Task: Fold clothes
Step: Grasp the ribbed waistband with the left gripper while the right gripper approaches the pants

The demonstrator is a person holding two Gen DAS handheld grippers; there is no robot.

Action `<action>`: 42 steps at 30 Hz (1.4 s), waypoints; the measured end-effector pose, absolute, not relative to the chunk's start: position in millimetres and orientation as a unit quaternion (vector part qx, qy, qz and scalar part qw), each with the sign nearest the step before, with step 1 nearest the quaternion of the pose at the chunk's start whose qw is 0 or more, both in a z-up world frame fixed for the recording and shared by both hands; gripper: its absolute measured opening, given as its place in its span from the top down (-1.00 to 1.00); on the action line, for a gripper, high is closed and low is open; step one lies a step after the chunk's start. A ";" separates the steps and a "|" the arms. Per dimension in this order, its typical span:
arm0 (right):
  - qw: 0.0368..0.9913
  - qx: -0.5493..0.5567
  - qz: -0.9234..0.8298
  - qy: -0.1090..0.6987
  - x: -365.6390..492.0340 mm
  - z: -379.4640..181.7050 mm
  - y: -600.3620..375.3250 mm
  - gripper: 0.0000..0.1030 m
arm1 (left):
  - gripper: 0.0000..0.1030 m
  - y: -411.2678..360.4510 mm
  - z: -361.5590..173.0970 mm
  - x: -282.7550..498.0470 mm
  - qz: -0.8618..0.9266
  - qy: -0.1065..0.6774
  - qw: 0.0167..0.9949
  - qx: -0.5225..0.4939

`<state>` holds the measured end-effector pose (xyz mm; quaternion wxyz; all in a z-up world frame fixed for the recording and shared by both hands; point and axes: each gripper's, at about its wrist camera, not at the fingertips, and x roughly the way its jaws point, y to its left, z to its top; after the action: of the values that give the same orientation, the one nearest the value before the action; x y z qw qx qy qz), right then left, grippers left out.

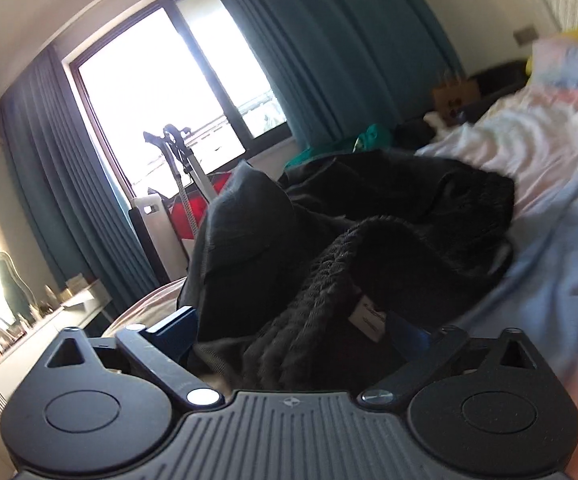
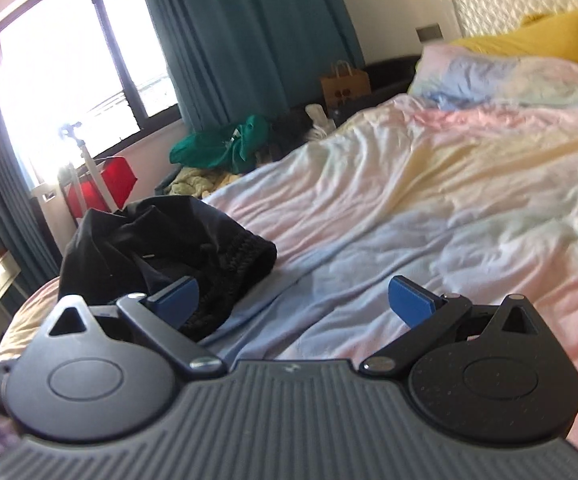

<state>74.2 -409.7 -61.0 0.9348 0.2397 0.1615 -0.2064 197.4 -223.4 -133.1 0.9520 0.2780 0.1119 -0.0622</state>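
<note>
A crumpled black garment [image 1: 369, 232] with a ribbed waistband and a white label lies on the bed. In the left wrist view its waistband bunches between the blue fingers [image 1: 177, 330] of my left gripper [image 1: 301, 332], whose jaws stand wide apart around the cloth. In the right wrist view the same garment [image 2: 161, 248] lies to the left. My right gripper [image 2: 293, 300] is open and empty above the sheet, its left finger [image 2: 177, 296] next to the garment's edge.
The bed has a pastel sheet [image 2: 429, 200] with pillows [image 2: 529, 64] at its head. Beyond the far side lie green clothes [image 2: 225, 144], a paper bag [image 2: 345, 84] and a red item [image 2: 105, 188] under the window. A dresser [image 1: 41, 320] stands at left.
</note>
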 end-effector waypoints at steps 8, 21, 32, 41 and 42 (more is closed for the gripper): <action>0.941 0.220 -0.188 0.173 100.9 -75.6 -399.5 -1.00 | 0.40 -218.4 -112.7 252.1 -0.005 0.158 0.965 0.211; 0.969 0.127 -0.140 0.158 99.9 -64.7 -354.3 -1.00 | 0.76 -115.5 -15.4 194.9 -0.029 0.074 0.985 0.155; 0.969 0.033 0.014 0.245 113.0 -80.0 -274.0 -1.00 | 0.77 75.2 -26.0 140.5 0.057 0.131 0.988 0.064; 0.943 0.035 0.126 0.307 109.4 -90.1 -235.6 -1.00 | 0.76 147.2 -55.0 170.1 0.084 0.197 0.977 0.000; 0.942 0.020 0.118 0.312 110.4 -93.3 -229.0 -1.00 | 0.76 146.9 -57.7 169.8 0.086 0.202 0.976 -0.001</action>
<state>110.4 -229.0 -93.3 0.9425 0.0198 0.3121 0.1178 169.8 146.9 -57.7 0.9756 -0.0009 0.2017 0.0865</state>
